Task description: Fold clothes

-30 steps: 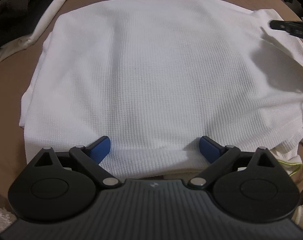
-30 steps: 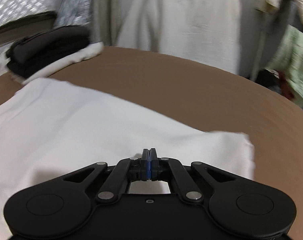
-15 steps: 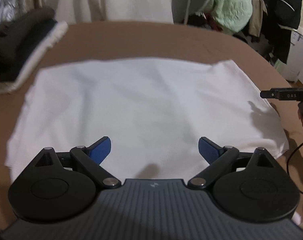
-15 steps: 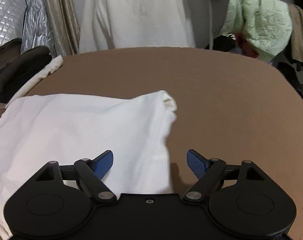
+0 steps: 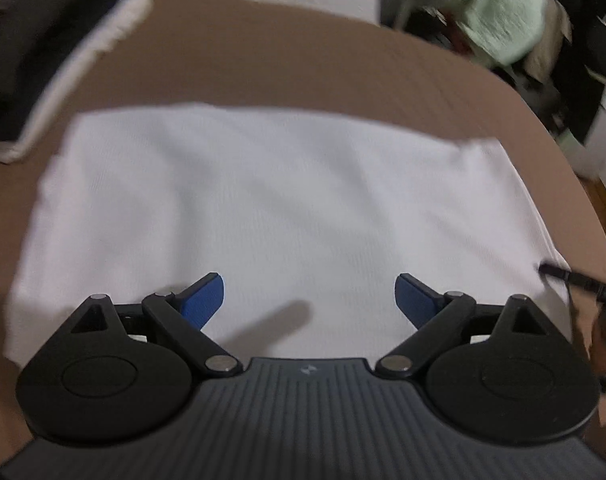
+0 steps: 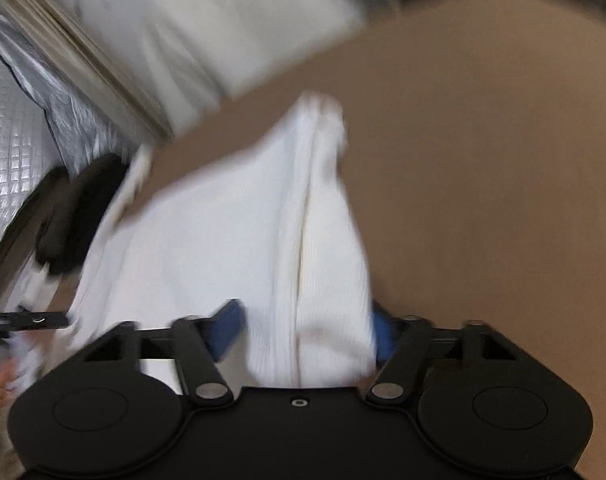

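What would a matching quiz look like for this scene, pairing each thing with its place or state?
Things:
1. White garment
2. Dark clothes
3. Left gripper
4. Green jacket

Places or states:
A. Open, above the cloth
B. Hanging beyond the table's far right
C. Spread flat on the brown table
D. Piled at the table's far left

Pairs: 1-C, 2-D, 3-A, 4-B

White ribbed garment (image 5: 271,208) folded into flat rectangle on brown table; right edge rumpled in ridge.
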Demonstrator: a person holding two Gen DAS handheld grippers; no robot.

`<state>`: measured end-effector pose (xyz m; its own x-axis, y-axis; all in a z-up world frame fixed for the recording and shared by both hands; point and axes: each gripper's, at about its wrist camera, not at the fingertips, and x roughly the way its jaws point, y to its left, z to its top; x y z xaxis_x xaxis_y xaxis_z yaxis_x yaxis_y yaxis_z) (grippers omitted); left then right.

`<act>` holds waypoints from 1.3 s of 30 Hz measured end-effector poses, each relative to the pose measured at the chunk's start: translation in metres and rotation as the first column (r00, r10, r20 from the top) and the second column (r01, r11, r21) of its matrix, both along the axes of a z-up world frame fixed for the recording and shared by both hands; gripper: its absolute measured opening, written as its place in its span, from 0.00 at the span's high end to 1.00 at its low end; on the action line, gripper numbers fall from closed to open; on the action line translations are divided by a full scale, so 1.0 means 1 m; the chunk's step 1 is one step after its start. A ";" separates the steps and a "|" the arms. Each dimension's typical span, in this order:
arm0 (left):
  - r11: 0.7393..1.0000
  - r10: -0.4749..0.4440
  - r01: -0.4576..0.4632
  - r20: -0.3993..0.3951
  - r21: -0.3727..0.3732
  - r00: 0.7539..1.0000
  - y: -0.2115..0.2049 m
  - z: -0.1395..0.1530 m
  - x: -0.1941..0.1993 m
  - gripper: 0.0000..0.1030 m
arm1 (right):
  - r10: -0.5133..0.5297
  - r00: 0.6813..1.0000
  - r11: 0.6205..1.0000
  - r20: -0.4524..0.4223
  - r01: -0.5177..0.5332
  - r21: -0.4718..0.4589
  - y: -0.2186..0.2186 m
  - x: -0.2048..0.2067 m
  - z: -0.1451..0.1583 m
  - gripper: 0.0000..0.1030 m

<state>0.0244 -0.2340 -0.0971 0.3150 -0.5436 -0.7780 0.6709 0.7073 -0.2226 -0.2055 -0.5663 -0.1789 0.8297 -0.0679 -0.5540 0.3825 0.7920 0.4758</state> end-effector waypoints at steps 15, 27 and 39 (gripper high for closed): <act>0.863 0.402 -0.434 -0.170 -0.260 0.900 0.142 0.013 0.088 0.17 | 0.442 0.896 0.876 0.049 -0.420 -0.239 0.150 0.193 0.190 0.86; 0.880 0.393 -0.430 -0.201 -0.201 0.897 0.177 -0.003 0.092 0.17 | 0.506 0.860 0.841 -0.061 -0.508 -0.187 0.265 0.270 0.164 0.87; 0.986 -0.161 0.164 0.085 -0.031 0.983 0.097 -0.009 0.096 0.17 | 0.186 0.982 0.972 -0.005 -0.185 -0.145 0.159 0.195 0.165 0.87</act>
<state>0.1203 -0.1370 -0.1059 0.2818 -0.6211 -0.7313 0.7935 0.5793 -0.1863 -0.0108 -0.4077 -0.0143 0.8400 0.0089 -0.5426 0.2187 0.9095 0.3536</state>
